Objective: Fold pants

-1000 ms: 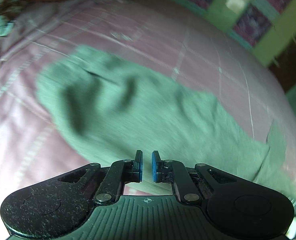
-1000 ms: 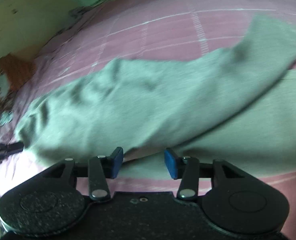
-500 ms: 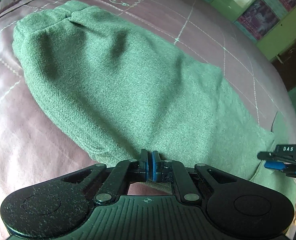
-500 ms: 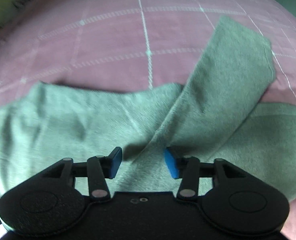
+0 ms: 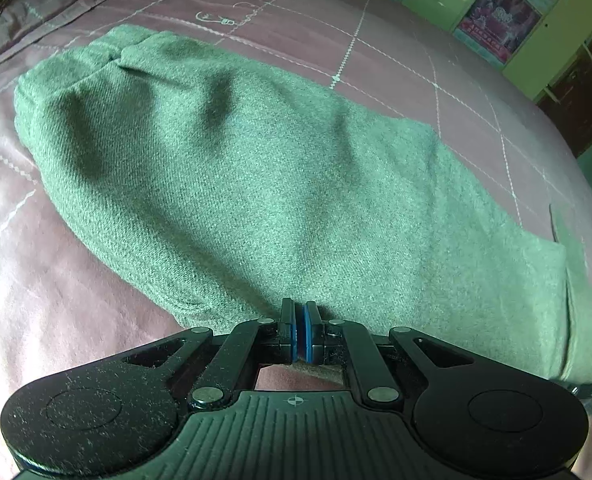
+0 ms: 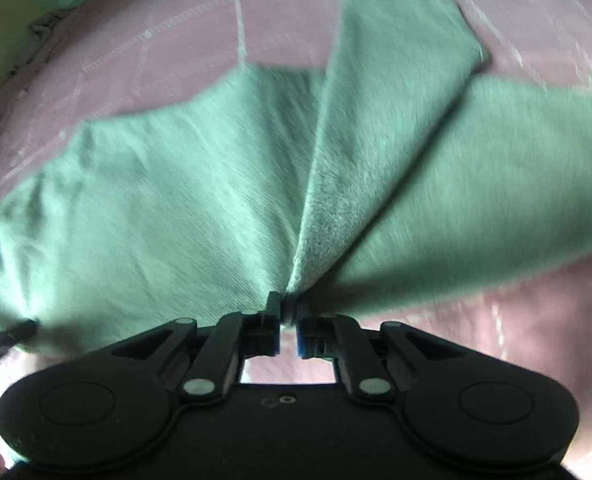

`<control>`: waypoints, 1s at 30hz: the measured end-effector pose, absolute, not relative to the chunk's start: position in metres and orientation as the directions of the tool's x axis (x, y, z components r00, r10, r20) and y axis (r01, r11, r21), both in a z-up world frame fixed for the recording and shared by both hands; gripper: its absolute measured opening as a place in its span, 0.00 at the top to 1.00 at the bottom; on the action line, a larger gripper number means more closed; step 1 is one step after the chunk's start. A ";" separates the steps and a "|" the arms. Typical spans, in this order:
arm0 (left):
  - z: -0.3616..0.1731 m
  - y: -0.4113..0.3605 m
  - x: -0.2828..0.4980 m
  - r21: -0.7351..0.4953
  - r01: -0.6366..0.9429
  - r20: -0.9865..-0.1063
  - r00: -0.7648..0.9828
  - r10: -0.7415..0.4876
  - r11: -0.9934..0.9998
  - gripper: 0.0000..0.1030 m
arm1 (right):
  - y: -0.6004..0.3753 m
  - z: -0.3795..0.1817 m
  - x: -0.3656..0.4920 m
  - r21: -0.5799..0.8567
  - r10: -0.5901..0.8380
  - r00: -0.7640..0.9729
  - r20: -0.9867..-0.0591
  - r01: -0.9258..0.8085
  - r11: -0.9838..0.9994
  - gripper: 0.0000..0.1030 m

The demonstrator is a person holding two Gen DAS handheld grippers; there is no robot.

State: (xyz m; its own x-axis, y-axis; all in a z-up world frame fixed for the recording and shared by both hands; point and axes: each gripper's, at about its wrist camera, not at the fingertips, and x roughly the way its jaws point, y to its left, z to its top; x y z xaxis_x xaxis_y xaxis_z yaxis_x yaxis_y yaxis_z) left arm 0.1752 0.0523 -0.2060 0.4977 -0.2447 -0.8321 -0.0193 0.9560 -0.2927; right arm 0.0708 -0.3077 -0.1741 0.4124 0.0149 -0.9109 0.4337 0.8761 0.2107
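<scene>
We see green pants [image 5: 255, 184] spread across a pink bedspread [image 5: 376, 60]. Our left gripper [image 5: 300, 332] and right gripper [image 6: 288, 312] both pinch the pants' near edge at 6 o'clock. No readable writing.

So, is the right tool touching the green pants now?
Touching. In the right wrist view the right tool is closed on a bunched edge of the green pants, and the cloth fans out from between its fingertips.
</scene>
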 end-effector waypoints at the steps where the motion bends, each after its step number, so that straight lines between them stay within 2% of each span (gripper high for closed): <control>1: -0.203 0.050 0.175 -0.279 -0.015 -0.834 0.500 -0.235 0.960 0.93 | -0.307 -0.174 0.071 0.219 0.013 0.431 -0.902 0.432 0.875 0.91; 3: -0.196 0.044 0.173 -0.256 -0.006 -0.830 0.513 -0.217 0.967 0.93 | -0.304 -0.165 0.076 0.201 -0.007 0.456 -0.890 0.405 0.892 0.78; 5: -0.186 0.036 0.169 -0.231 -0.004 -0.823 0.534 -0.193 0.973 0.93 | -0.306 -0.149 0.080 0.163 -0.049 0.490 -0.871 0.381 0.910 0.73; 7: -0.181 0.022 0.167 -0.222 0.021 -0.820 0.537 -0.198 0.975 0.93 | -0.311 -0.138 0.090 0.103 -0.107 0.510 -0.854 0.366 0.925 0.61; 8: -0.181 0.015 0.167 -0.218 0.032 -0.822 0.532 -0.201 0.975 0.93 | -0.313 -0.135 0.098 0.083 -0.129 0.511 -0.850 0.371 0.925 0.44; 9: -0.181 0.008 0.166 -0.213 0.039 -0.826 0.527 -0.201 0.976 0.93 | -0.317 -0.135 0.108 0.069 -0.144 0.510 -0.848 0.376 0.924 0.36; 16: -0.196 -0.002 0.166 -0.204 0.001 -0.843 0.508 -0.176 0.979 0.93 | -0.336 -0.158 0.166 -0.117 -0.307 0.428 -0.850 0.416 0.902 0.43; 17: -0.197 -0.001 0.166 -0.205 0.002 -0.843 0.507 -0.178 0.979 0.93 | -0.341 -0.163 0.170 -0.125 -0.315 0.415 -0.853 0.424 0.897 0.51; 18: -0.197 -0.001 0.165 -0.203 0.005 -0.843 0.507 -0.178 0.979 0.93 | -0.344 -0.166 0.171 -0.130 -0.320 0.409 -0.854 0.427 0.895 0.76; 19: -0.198 -0.002 0.165 -0.199 0.011 -0.843 0.507 -0.177 0.980 0.93 | -0.349 -0.167 0.169 -0.122 -0.319 0.411 -0.854 0.438 0.891 0.91; 20: -0.198 -0.002 0.165 -0.193 0.018 -0.844 0.507 -0.175 0.981 0.93 | -0.355 -0.165 0.164 -0.073 -0.293 0.429 -0.854 0.459 0.886 0.96; 26: -0.198 -0.006 0.166 -0.172 0.030 -0.844 0.510 -0.163 0.985 0.93 | -0.402 -0.129 0.076 0.207 -0.178 0.579 -0.796 0.536 0.818 0.96; 30: -0.199 -0.007 0.166 -0.160 0.041 -0.845 0.511 -0.159 0.986 0.93 | -0.429 -0.152 0.009 0.335 -0.093 0.560 -0.823 0.612 0.716 0.96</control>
State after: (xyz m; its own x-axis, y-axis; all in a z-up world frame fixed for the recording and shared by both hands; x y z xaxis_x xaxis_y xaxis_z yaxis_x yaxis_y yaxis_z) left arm 0.1664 -0.0075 -0.1986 0.5105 -0.1587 -0.8451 0.0414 0.9862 -0.1601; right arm 0.0088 -0.4288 -0.1518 0.5600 -0.0932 -0.8233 0.6120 0.7163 0.3352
